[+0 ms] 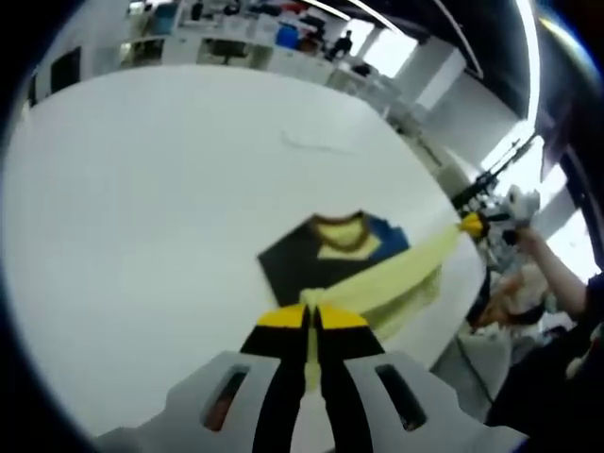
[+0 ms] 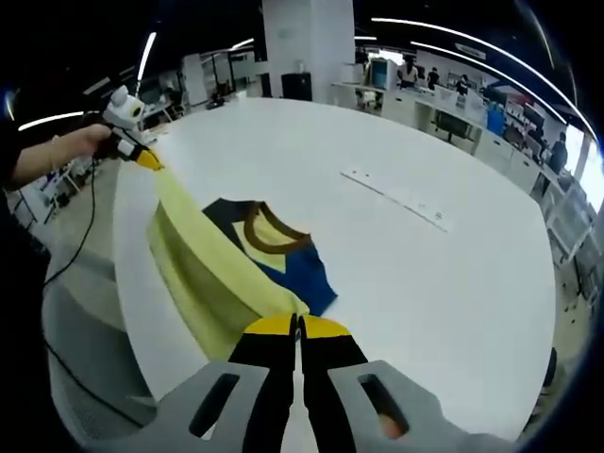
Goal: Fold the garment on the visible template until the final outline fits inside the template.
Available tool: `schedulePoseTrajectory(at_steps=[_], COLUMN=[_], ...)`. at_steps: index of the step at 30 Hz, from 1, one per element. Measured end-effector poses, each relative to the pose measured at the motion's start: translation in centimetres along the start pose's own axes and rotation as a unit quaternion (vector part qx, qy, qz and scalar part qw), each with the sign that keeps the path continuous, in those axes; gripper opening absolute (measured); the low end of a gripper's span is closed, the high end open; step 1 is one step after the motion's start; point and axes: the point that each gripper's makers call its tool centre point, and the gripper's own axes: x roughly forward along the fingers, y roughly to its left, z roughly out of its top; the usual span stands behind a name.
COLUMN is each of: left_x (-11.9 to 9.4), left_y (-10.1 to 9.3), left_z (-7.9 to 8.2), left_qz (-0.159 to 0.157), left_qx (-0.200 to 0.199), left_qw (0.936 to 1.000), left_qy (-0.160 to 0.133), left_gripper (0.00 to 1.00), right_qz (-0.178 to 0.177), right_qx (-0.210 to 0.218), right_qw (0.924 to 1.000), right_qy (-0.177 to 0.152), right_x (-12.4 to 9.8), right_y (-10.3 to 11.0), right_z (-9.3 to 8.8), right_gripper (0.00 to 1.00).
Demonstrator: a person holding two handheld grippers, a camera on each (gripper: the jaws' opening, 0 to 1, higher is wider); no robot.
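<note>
Garment is stretched between both tongs: left gripper and right gripper are each clamped on a yellow edge, lifted taut. Its long axis runs toward 11 o'clock in the right gripper view, with the navy body lying on the white table at 12. Neither hand's nearer, I'd guess. Open-plan office with desks behind.

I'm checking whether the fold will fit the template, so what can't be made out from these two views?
- Template: no outline can be told under the garment on the white table in either view.
- Garment's far yellow edge: lifted and stretched between the left gripper and right gripper, it hides the table beneath.
- Garment print in the left gripper view: blurred.
- Strip on the table in the right gripper view: too small to identify.
</note>
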Motion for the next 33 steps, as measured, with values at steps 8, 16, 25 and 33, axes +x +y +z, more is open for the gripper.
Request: schedulePoseTrajectory(at_steps=[8,16,25,33], left_x=[0.7,1.4,2.6,4.4], left_y=[0.5,0.8,1.6,2.7], left_z=[0.2,0.9,1.7,1.5], left_qz=[-0.001,-0.001,0.001,0.005], left_qx=[-0.005,-0.007,-0.006,-0.017], left_qw=[1.0000,1.0000,1.0000,0.9997], left_qy=[0.003,0.003,0.005,0.019], left_gripper=[0.00,0.00,0.00,0.00], right_qz=[0.002,0.000,-0.001,0.000], right_qx=[0.005,0.012,0.022,0.026], right_qw=[1.0000,0.9999,0.9998,0.9995], right_qy=[0.003,0.001,0.002,0.019], right_x=[0.8,1.7,2.8,4.8], right_y=[-0.5,-1.5,-2.4,-3.3], right_z=[0.0,0.2,0.2,-0.4], right_gripper=[0.01,0.01,0.01,0.01])
